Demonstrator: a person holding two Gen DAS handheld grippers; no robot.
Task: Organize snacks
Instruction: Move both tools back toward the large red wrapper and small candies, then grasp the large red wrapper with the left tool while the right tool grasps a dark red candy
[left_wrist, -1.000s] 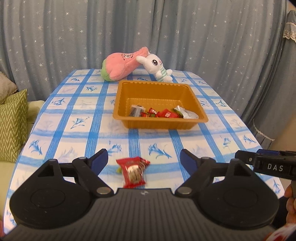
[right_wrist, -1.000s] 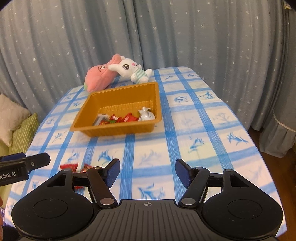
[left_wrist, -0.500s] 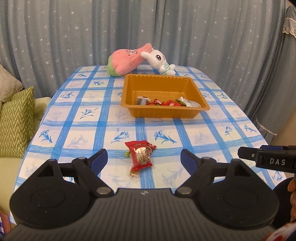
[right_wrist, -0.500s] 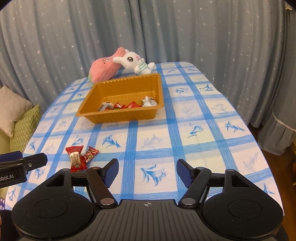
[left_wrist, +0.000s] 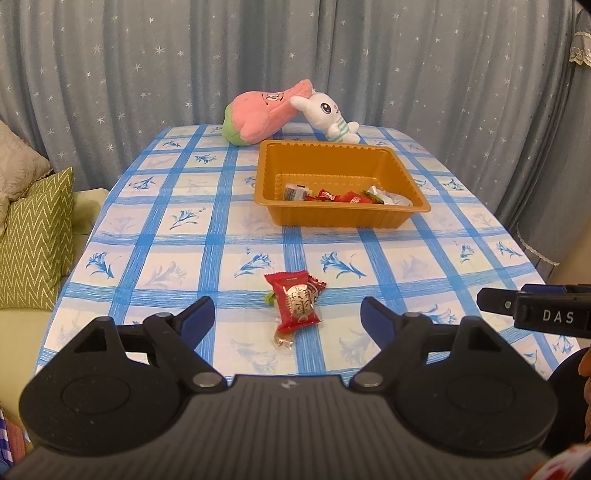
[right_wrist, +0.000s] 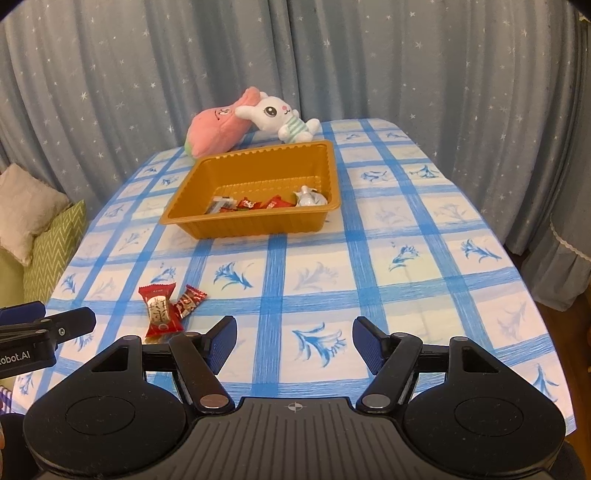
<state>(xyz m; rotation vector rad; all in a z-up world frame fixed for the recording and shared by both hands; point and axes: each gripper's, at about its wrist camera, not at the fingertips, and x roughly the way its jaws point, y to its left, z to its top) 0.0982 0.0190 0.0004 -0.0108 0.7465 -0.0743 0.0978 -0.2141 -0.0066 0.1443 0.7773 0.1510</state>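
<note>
While I keep both tools above the near edge of the table (left_wrist: 177, 236), the left gripper (left_wrist: 287, 314) stands wide apart with nothing between its fingers. A red snack packet (left_wrist: 295, 301) lies on the cloth just before it, with a smaller red candy (right_wrist: 190, 301) touching its side. My right gripper (right_wrist: 294, 341) is also spread and empty. Farther away, the orange tray (left_wrist: 340, 218) holds several wrapped snacks (left_wrist: 347, 195), in front of two plush toys (left_wrist: 288, 112).

Checked table (left_wrist: 177, 236) carries orange tray (left_wrist: 334, 218), red snack packets (left_wrist: 297, 302), two plush toys (left_wrist: 266, 112).
</note>
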